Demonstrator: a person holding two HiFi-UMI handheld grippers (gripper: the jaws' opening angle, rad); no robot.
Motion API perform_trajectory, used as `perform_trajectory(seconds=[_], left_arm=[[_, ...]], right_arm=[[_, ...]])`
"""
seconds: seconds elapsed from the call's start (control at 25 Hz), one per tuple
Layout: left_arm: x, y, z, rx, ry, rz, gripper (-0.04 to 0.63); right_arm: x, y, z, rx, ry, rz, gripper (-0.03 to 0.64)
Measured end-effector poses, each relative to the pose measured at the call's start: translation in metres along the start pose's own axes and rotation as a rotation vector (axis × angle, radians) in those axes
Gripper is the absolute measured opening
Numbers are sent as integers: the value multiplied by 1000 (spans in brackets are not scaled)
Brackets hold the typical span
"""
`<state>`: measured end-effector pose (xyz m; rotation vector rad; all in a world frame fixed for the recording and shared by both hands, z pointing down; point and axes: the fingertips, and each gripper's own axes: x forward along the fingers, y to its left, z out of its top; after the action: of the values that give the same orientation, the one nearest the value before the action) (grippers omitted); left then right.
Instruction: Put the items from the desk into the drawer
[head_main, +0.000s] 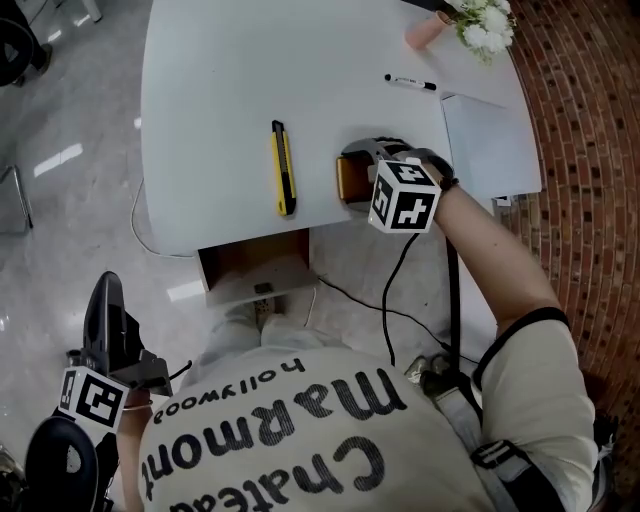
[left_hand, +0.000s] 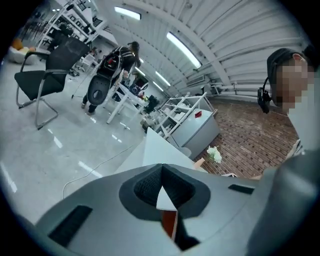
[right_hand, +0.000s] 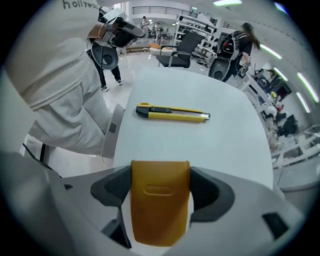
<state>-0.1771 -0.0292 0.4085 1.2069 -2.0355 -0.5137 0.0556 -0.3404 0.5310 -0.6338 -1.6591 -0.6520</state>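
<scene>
My right gripper (head_main: 353, 174) is shut on a yellow-orange case (head_main: 350, 180) at the near part of the white desk (head_main: 220, 90). In the right gripper view the case (right_hand: 160, 200) fills the space between the jaws, just above the desk (right_hand: 210, 145). A yellow utility knife (head_main: 283, 167) lies left of it, also the knife (right_hand: 172, 113) seen ahead of the jaws. A black marker (head_main: 411, 82) lies farther back. An open wooden drawer (head_main: 258, 262) sticks out under the desk's near edge. My left gripper (head_main: 106, 290) hangs low at my left side, shut with nothing in it (left_hand: 162, 172).
A grey laptop (head_main: 490, 135) lies at the desk's right end. A pink vase (head_main: 423, 33) with white flowers (head_main: 486, 25) stands at the back. Cables (head_main: 350, 295) run over the floor by the drawer. Brick flooring (head_main: 590, 150) lies to the right.
</scene>
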Motion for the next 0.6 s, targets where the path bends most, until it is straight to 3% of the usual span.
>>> perform_trajectory(seconds=[0.6], left_arm=[[-38,-29,-2,32,-45,-72,2]], right_arm=[[-50,-13,52,396,-297,-399,368]])
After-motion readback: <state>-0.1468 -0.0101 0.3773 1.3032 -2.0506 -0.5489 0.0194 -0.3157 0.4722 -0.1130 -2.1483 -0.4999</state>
